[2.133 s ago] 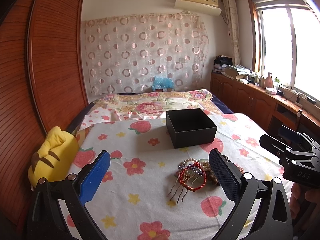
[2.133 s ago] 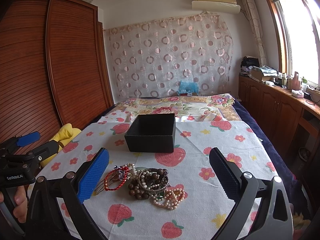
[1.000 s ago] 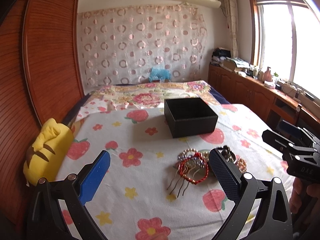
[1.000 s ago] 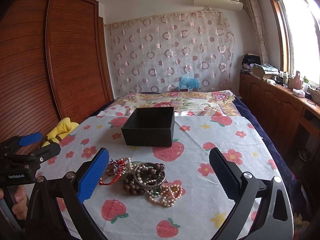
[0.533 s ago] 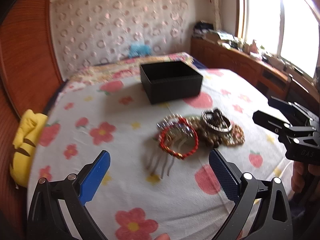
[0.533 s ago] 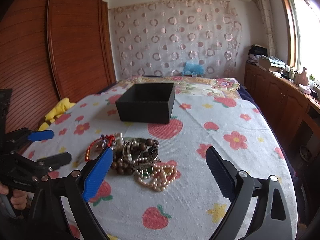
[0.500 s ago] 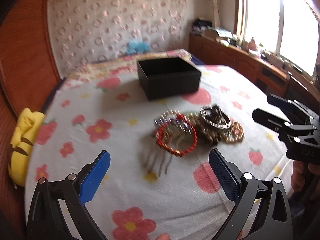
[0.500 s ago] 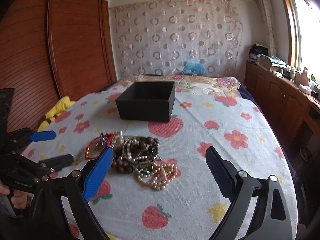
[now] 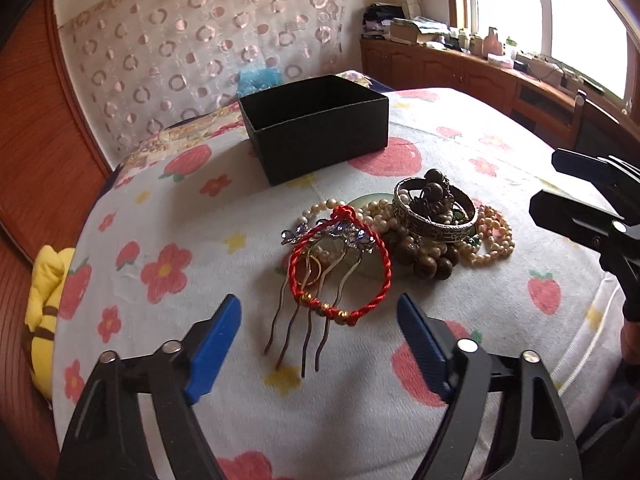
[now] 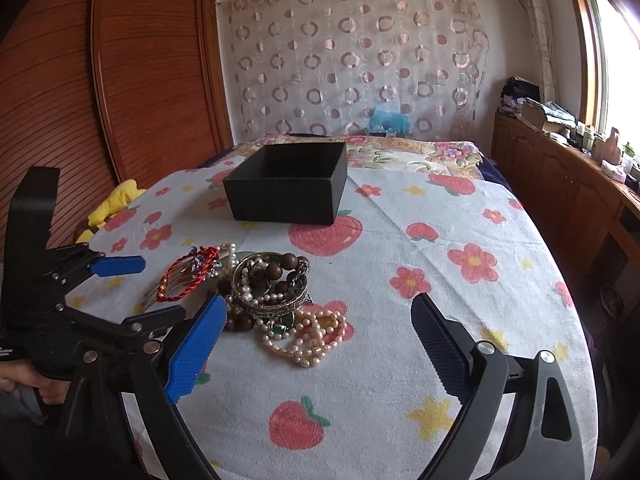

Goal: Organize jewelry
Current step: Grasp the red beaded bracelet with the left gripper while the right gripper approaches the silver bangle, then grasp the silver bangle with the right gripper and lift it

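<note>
Two grippers face the jewelry heap, but the left gripper (image 9: 318,336), jaws spread yet just narrowing with nothing between them, sits nearer the red braided cord bracelet (image 9: 340,268) lying straight ahead on the silver pronged hair comb (image 9: 316,312), whose prongs point toward it.

An open black square cardboard box (image 9: 316,128) stands upright mid-bed. Nearer lies a heap: red braided cord bracelet (image 9: 340,268) over a silver-pronged hair comb (image 9: 308,320), beside an engraved metal bangle (image 9: 434,216), brown wooden beads (image 9: 432,264) and pearl strands (image 9: 494,236).
</note>
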`<state>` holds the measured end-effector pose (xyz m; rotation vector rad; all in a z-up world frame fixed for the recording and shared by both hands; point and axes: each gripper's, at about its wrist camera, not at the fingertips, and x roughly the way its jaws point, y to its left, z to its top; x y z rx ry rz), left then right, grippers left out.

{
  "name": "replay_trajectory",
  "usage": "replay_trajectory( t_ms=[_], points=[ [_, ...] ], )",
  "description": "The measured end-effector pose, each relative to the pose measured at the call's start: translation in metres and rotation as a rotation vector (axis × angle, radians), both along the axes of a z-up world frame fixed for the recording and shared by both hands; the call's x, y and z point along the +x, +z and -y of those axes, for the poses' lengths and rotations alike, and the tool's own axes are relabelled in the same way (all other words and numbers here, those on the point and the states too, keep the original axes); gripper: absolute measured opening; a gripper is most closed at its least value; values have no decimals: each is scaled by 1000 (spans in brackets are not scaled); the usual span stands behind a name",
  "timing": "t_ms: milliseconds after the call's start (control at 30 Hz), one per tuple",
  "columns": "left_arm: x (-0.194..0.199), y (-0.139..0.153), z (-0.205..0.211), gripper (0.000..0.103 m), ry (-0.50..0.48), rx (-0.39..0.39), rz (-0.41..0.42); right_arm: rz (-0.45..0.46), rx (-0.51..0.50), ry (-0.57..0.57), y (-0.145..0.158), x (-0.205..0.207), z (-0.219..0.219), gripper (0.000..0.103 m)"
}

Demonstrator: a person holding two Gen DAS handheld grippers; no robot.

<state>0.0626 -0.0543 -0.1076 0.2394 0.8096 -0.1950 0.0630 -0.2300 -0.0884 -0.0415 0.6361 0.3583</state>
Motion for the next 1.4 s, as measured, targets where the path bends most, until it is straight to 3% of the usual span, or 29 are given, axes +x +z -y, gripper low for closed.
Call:
replay_trajectory(
  t_ms=[467,800,933,1167,1267,1400],
  points=[
    [-3,20,-18,3,-14,-166,54,-30,-50,47,-11,11,-14,95],
    [-3,40,-33,2,5,-209,123,-58,-73,123,-5,34,-28,94],
    [-3,47,-39,2,14,-219,145,-130,-49,157,-11,55,-34,88],
    [-4,49,-47,2,23,-233,156,-239,-10,192,-24,73,-43,86],
    [-4,49,-48,2,22,-233,153,-266,-11,189,-30,75,-47,79],
    [-4,47,-49,2,22,-234,153,-266,-21,192,-30,75,-53,62]
  ],
)
